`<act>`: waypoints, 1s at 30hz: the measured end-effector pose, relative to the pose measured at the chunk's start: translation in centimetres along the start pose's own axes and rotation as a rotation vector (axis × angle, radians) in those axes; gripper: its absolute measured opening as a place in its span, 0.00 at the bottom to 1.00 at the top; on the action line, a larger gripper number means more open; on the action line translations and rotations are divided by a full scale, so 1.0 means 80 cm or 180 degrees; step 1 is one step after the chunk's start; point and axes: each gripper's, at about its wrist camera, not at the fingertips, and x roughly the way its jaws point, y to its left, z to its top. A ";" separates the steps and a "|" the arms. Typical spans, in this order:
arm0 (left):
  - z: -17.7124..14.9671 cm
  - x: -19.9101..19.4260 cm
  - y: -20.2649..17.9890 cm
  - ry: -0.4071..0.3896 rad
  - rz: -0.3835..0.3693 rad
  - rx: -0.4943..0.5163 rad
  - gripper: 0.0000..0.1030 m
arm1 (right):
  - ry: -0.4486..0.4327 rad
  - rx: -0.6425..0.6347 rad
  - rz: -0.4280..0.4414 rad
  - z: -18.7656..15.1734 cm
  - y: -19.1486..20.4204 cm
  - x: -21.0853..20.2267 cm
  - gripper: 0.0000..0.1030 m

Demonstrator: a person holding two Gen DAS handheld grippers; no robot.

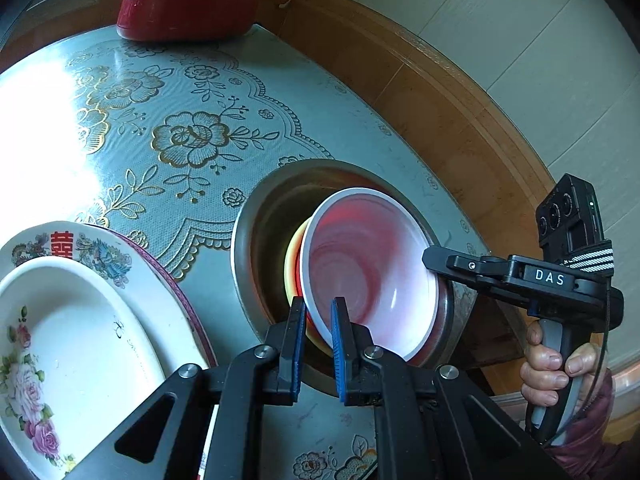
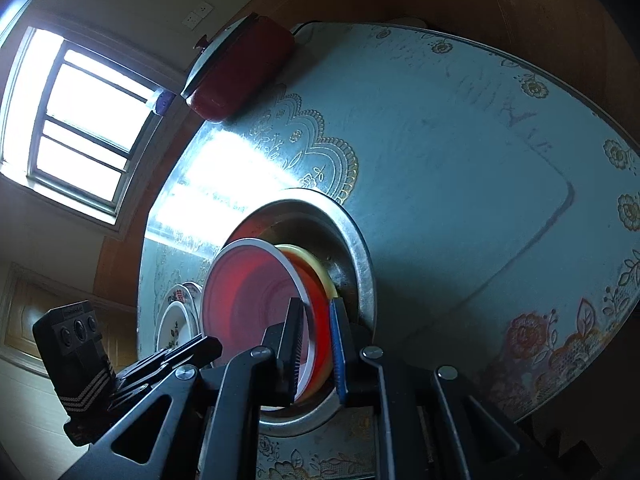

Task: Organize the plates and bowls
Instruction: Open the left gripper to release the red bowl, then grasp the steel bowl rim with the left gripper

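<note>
Both grippers on the bowl stack

Now the left gripper [image 1: 318,344] pinches the near rim of the red-and-white bowl [image 1: 368,268], jaws nearly closed; the right gripper [image 2: 316,348] clamps the opposite rim. Both angle downward, bowls nested inside the metal basin [image 1: 256,224] on the table [image 1: 200,120].

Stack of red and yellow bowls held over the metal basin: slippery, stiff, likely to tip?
Probably stiff: the top red bowl keeps its round rim with both tongs, left and right, clamped on opposite edges. Likely slippery: its inside looks glossy. The stack may shift, since the yellow bowl sits offset beneath it above the metal basin.
</note>
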 end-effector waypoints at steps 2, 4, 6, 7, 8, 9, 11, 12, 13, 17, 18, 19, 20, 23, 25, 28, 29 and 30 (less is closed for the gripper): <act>0.000 -0.002 0.002 -0.0020 0.0033 -0.0019 0.14 | -0.0004 -0.0061 -0.0037 0.001 0.003 -0.001 0.13; 0.001 -0.005 0.005 -0.0057 0.0008 -0.0064 0.18 | -0.0012 -0.0098 -0.0042 0.003 0.005 -0.003 0.14; 0.002 -0.010 0.007 -0.0097 -0.0018 -0.0103 0.20 | -0.0018 -0.0121 -0.0023 0.004 0.006 -0.005 0.18; 0.003 -0.013 0.009 -0.0120 -0.0016 -0.0122 0.21 | -0.0021 -0.0139 -0.0042 0.005 0.007 -0.006 0.20; 0.003 -0.015 0.011 -0.0141 -0.0012 -0.0133 0.21 | -0.0027 -0.0160 -0.0047 0.005 0.007 -0.007 0.20; 0.004 -0.018 0.013 -0.0164 -0.0001 -0.0142 0.21 | -0.0036 -0.0174 -0.0030 0.005 0.007 -0.009 0.20; 0.006 -0.024 0.017 -0.0221 0.0031 -0.0163 0.21 | -0.0090 -0.0207 -0.0010 0.007 0.009 -0.016 0.20; 0.006 -0.027 0.018 -0.0248 0.0041 -0.0168 0.21 | -0.0135 -0.0234 -0.0021 0.007 0.008 -0.019 0.20; 0.008 -0.030 0.021 -0.0272 0.0060 -0.0170 0.20 | -0.0178 -0.0261 -0.0044 0.008 0.009 -0.024 0.20; 0.012 -0.035 0.022 -0.0353 0.0256 -0.0092 0.20 | -0.0276 -0.0333 -0.0255 0.010 0.003 -0.032 0.20; 0.012 -0.034 0.023 -0.0363 0.0314 -0.0066 0.20 | -0.0274 -0.0318 -0.0285 0.010 -0.001 -0.033 0.20; 0.012 -0.033 0.023 -0.0360 0.0359 -0.0043 0.20 | -0.0262 -0.0307 -0.0304 0.009 -0.005 -0.032 0.20; 0.012 -0.032 0.024 -0.0347 0.0392 -0.0031 0.20 | -0.0246 -0.0301 -0.0320 0.008 -0.008 -0.031 0.20; 0.012 -0.026 0.027 -0.0292 0.0435 -0.0020 0.20 | -0.0178 -0.0302 -0.0321 0.004 -0.011 -0.024 0.20; 0.012 -0.020 0.028 -0.0248 0.0451 -0.0011 0.20 | -0.0140 -0.0312 -0.0338 0.003 -0.011 -0.018 0.20; 0.012 -0.012 0.026 -0.0190 0.0441 0.0025 0.20 | -0.0062 -0.0334 -0.0343 0.001 -0.013 -0.008 0.19; 0.011 -0.009 0.026 -0.0166 0.0440 0.0043 0.20 | -0.0060 -0.0349 -0.0349 0.001 -0.013 -0.007 0.16; 0.011 -0.006 0.025 -0.0142 0.0440 0.0046 0.20 | -0.0073 -0.0359 -0.0363 0.001 -0.015 -0.006 0.14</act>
